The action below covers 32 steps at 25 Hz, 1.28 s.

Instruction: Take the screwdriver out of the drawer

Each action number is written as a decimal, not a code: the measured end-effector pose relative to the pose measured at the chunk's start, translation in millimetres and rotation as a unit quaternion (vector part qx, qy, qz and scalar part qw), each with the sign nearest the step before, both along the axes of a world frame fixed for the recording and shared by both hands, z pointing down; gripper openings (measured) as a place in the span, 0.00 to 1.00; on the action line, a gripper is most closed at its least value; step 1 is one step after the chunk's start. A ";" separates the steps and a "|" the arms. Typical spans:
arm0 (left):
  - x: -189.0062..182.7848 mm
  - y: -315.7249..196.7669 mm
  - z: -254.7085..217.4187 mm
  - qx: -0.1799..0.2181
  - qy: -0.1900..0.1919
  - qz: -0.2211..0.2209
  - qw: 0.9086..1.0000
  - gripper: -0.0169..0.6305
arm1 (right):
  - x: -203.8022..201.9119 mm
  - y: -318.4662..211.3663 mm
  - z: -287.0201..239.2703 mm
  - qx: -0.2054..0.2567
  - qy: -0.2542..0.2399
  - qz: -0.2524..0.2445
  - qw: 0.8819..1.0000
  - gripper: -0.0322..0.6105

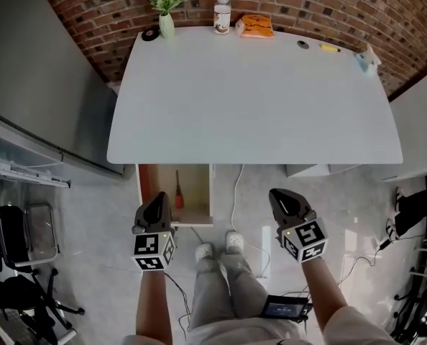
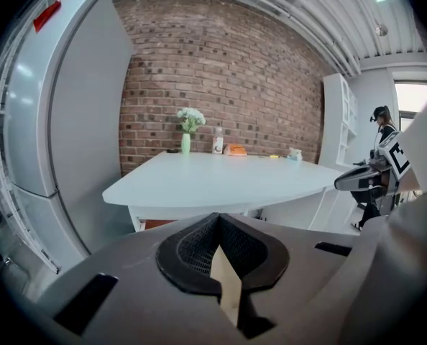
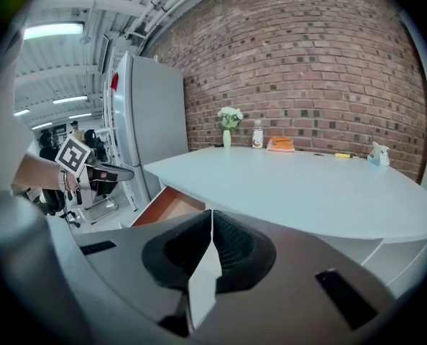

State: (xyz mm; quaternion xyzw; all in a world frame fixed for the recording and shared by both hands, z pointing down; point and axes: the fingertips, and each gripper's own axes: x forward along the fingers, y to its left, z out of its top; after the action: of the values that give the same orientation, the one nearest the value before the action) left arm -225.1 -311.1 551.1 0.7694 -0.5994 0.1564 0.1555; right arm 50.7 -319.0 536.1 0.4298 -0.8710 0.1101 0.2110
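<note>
Grippers: two are counted, the left gripper (image 1: 158, 201) and the right gripper (image 1: 279, 196), each carrying one marker cube; they are held well apart over the floor (image 1: 91, 214), in front of the table (image 1: 256, 99).
Jaws: on both grippers the ribbed black pads (image 2: 193, 247) are seen pressed together at the tips, with nothing between them.
Screwdriver (image 1: 178, 191): one, red-handled, is seen lying lengthwise inside the drawer (image 1: 199, 192), untouched by either gripper.
Drawer: one, pulled open under the table's left front edge; white walls, orange-brown bottom.
Table: one, with a smooth white top and rounded corners.
Far edge: one vase of white flowers (image 1: 166, 6), one bottle (image 1: 222, 14), one orange packet (image 1: 256, 26), one yellow pen (image 1: 329, 48).
Room: a red brick wall (image 1: 307, 6), a grey fridge (image 1: 34, 77) at the left, pale floor.
</note>
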 end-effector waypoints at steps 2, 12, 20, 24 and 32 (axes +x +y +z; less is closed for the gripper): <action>-2.6 0.7 15.1 -0.007 -0.002 0.006 1.000 0.05 | -5.3 1.3 15.8 -0.008 0.001 0.001 1.000 0.08; -5.5 9.0 100.2 -0.066 0.010 0.021 0.998 0.05 | -31.4 4.0 83.6 -0.032 0.002 -0.003 0.999 0.08; -5.8 -3.8 179.8 -0.159 0.005 0.058 0.986 0.05 | -20.7 -10.0 148.7 -0.063 0.016 0.047 0.997 0.08; -7.2 -13.8 209.0 -0.205 -0.005 0.071 0.976 0.05 | -11.6 -21.2 181.6 -0.092 0.038 0.061 0.993 0.08; -13.6 -24.4 261.4 -0.301 0.012 0.044 0.952 0.16 | 4.7 -30.6 242.7 -0.163 0.058 0.081 0.981 0.08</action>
State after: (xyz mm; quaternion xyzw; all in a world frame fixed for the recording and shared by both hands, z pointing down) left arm -238.7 -335.5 812.4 0.7143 -0.4878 0.3276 0.3800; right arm 55.4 -349.6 778.8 0.4648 -0.7895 0.2426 0.3190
